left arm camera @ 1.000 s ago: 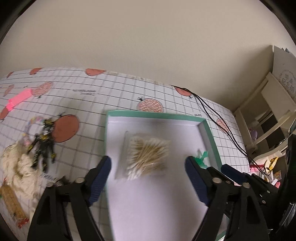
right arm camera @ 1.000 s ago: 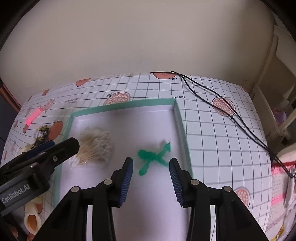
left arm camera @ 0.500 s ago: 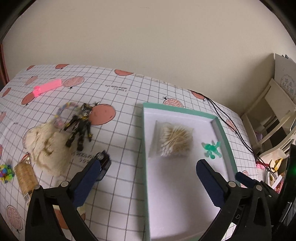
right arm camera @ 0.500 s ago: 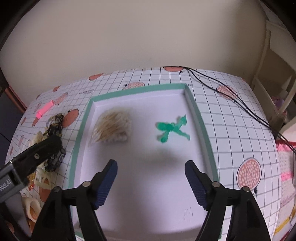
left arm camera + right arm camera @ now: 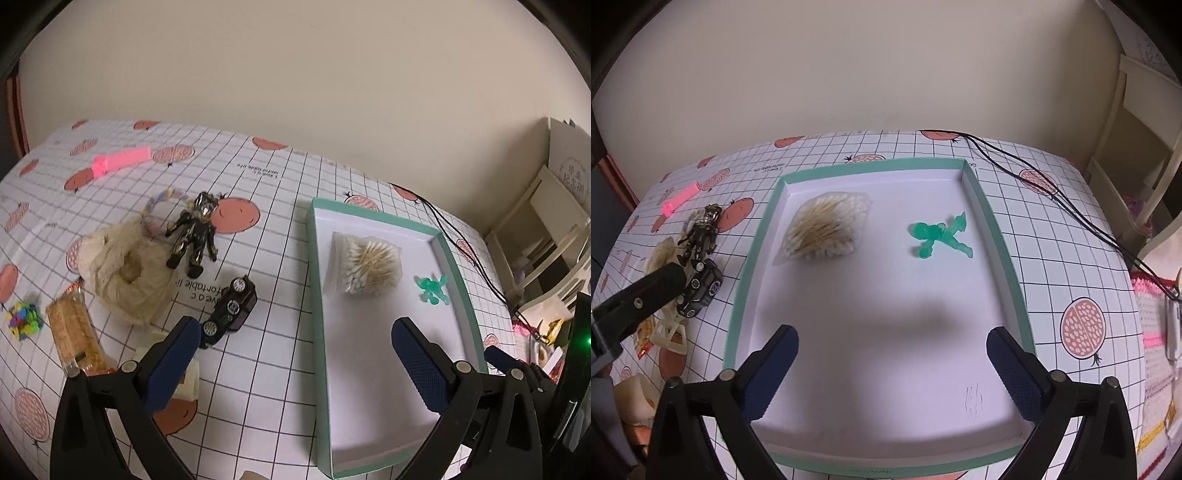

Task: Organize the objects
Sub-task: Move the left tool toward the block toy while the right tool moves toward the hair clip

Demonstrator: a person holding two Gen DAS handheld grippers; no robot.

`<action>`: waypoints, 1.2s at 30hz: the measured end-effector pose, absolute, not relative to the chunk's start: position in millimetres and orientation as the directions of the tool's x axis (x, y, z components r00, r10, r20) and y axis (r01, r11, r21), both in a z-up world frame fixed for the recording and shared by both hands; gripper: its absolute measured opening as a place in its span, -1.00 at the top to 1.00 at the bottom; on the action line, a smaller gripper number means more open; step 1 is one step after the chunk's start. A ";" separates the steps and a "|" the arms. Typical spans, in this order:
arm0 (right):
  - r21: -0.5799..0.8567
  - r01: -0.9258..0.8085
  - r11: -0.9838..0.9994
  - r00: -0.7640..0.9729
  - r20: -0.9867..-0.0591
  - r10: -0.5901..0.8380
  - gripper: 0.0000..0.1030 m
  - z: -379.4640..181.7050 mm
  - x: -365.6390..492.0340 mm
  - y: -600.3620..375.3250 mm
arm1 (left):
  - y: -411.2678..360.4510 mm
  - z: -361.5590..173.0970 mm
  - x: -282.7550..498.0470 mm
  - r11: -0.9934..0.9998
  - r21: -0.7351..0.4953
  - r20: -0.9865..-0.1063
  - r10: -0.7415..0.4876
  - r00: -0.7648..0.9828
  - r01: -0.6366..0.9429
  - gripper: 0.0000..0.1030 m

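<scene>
Your left gripper (image 5: 295, 350) and right gripper (image 5: 892, 363) are spread wide, empty. Cotton swab bag (image 5: 827, 229) and green figure (image 5: 938, 234) lie in the tray (image 5: 757, 236). Bench (image 5: 266, 369) print partly reads "fortable".

On the worktop (image 5: 280, 206) the tray (image 5: 314, 295) sits to the right, holding a bag of cotton swabs (image 5: 365, 264) at its far left and a small figurine (image 5: 432, 290) to the right of the bag, apart from it. Left of the tray lie a toy car (image 5: 231, 312), a robot figure (image 5: 194, 234) farther back, and a ball of yarn (image 5: 125, 273) left of both. A wafer packet (image 5: 74, 336) lies nearer and farther left; a cable (image 5: 1052, 188) runs along the tray's right.
</scene>
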State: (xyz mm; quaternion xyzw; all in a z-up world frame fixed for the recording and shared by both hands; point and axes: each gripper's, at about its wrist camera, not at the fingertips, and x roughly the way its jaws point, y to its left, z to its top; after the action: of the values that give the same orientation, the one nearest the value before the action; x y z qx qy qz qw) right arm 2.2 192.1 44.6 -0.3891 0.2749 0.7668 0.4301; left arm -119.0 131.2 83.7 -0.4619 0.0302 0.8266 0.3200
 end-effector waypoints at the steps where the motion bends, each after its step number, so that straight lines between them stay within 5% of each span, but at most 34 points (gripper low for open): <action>1: 0.088 -0.873 -0.480 -0.329 -0.833 0.445 -1.00 44.6 1.0 191.3 | 130.2 82.7 -119.5 -0.794 -0.248 -0.785 0.500 -0.366 -0.555 -1.00; 28: 0.111 -0.814 -0.570 -0.422 -0.788 0.449 -1.00 96.6 -53.4 169.8 | 70.3 108.7 -161.3 -0.851 -0.260 -0.771 0.468 -0.433 -0.457 -1.00; 36: 0.165 -0.758 -0.631 -0.501 -0.767 0.401 -1.00 107.9 -96.8 152.2 | 22.1 107.1 -197.3 -0.914 -0.200 -0.809 0.357 -0.468 -0.352 -1.00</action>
State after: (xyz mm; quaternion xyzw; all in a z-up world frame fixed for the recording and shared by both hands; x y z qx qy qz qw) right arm -96.8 152.2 107.9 -0.3569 0.2500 0.8294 0.3496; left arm -197.3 22.1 107.1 -0.4727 -0.0026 0.8566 0.2068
